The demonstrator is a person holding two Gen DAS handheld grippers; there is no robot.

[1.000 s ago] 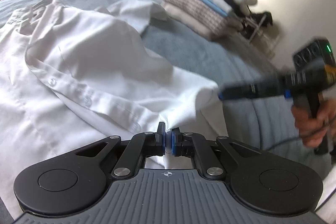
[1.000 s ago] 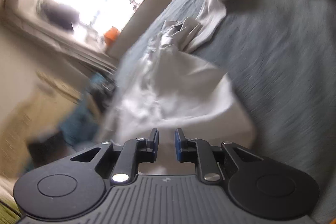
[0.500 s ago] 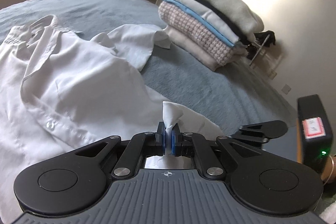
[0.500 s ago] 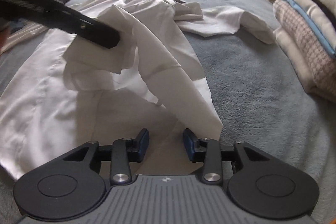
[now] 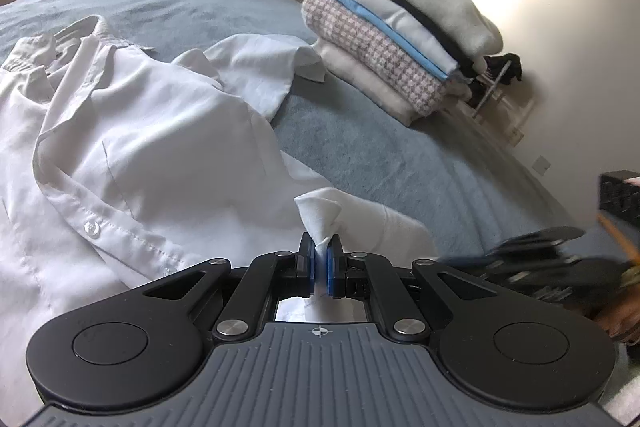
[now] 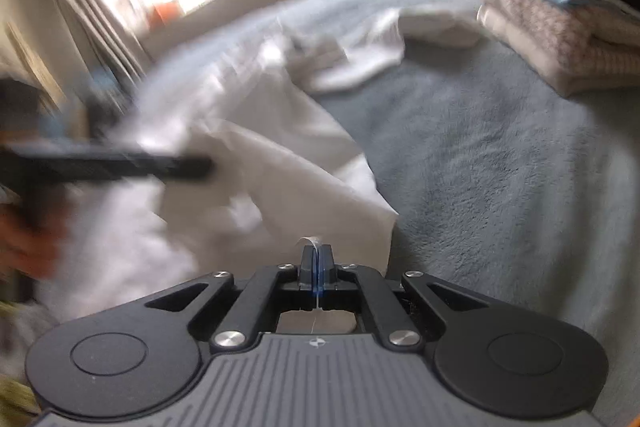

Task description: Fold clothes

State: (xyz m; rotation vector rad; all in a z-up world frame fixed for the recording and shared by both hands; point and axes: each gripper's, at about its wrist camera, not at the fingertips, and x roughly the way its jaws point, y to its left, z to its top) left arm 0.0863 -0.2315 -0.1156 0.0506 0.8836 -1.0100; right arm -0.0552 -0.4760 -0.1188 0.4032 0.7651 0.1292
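My left claw (image 5: 321, 251) is pinched shut on a tuft of the white shirt's (image 5: 152, 131) hem, the cloth poking up between the pads in a small peak. My right claw (image 6: 316, 263) has its jaws together too, and a thin sliver of white edge shows between the pads, so I judge it has caught the hem further along; the view is blurred, so I can't say how deep that bite is.

The shirt lies spread and rumpled on the grey bed (image 5: 400, 155), collar (image 5: 80, 27) at the far side, one sleeve (image 5: 260, 67) flung toward the stack (image 5: 400, 39) of folded clothes, near it but not under it.

This is thin woven cloth: light, limp, a bit slick. It will sag between my two grips and drag on the fuzzy cover. The hem and button placket (image 5: 120, 239) are doubled and stitched, so they are the firmest places to hold. A shallow pinch like the right one may slip if I pull hard.
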